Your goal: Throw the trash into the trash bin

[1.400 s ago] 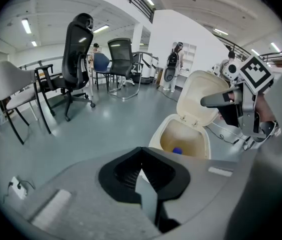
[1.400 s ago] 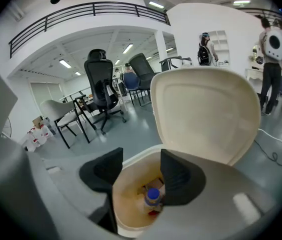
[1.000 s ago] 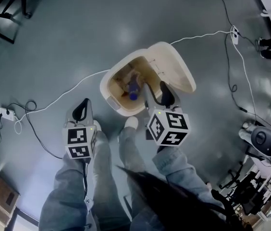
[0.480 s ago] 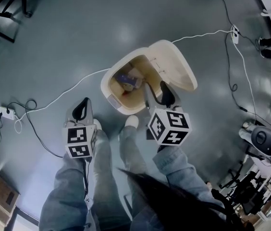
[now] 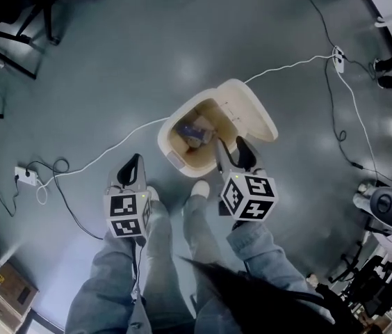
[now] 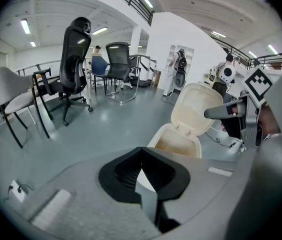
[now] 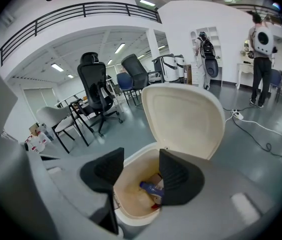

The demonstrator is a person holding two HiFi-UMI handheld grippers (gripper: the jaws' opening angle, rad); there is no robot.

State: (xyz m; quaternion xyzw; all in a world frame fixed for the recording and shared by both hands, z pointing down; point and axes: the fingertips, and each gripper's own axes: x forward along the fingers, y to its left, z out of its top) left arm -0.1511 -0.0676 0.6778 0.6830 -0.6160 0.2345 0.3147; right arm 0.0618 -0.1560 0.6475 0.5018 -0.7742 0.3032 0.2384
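Observation:
A cream trash bin (image 5: 172, 145) stands on the grey floor with its lid (image 5: 248, 110) swung up. A blue bottle (image 5: 196, 127) lies inside on other trash. My right gripper (image 5: 231, 153) hangs over the bin's near rim. Its jaws are open with nothing between them and have just been closing slightly. In the right gripper view, the blue bottle (image 7: 153, 188) shows between the right gripper's (image 7: 141, 169) jaws, down in the bin (image 7: 131, 211). My left gripper (image 5: 132, 167) is left of the bin, shut and empty. In the left gripper view, the left gripper (image 6: 143, 171) points toward the bin (image 6: 178, 141).
A white cable (image 5: 112, 145) runs across the floor past the bin to a power strip (image 5: 26, 176). The person's shoes (image 5: 199, 188) stand just before the bin. Office chairs (image 6: 76, 59) are at the far left. A person (image 7: 261, 44) stands at the back right.
The blue bottle has shifted inside the bin and now lies on the other trash. My left gripper has risen a little. The right gripper stays over the bin.

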